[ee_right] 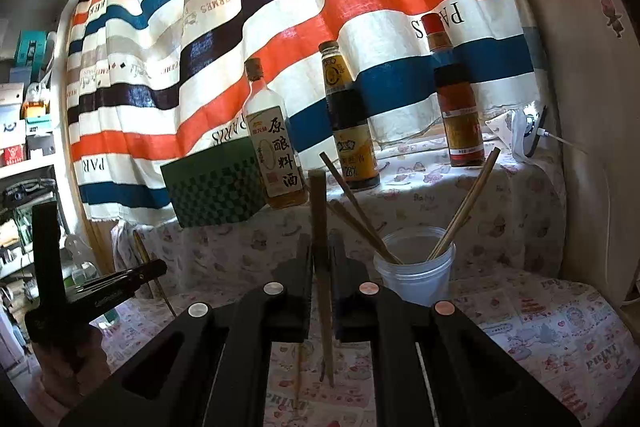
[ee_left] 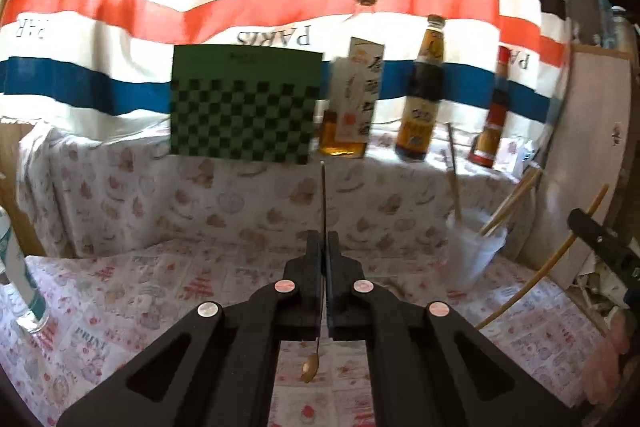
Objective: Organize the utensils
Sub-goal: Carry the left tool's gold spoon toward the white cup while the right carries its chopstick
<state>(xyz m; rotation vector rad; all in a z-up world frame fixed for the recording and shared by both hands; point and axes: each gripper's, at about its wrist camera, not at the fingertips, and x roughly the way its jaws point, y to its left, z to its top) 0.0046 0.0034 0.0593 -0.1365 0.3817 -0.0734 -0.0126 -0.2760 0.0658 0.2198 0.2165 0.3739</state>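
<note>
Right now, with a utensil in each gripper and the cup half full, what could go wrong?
1. The cup is light plastic and its chopsticks lean outward; lowering the fork in could knock them or tip it.
2. The left gripper pinches the spoon only on its thin handle, so it may pivot or slip.
3. The bottles stand close behind; a high swing could hit one.

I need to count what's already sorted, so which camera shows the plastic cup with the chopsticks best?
The right wrist view: the plastic cup sits near centre, rim open to the camera, with chopsticks leaning out both sides. The left wrist view shows the cup off to the right, blurrier and washed out.
</note>
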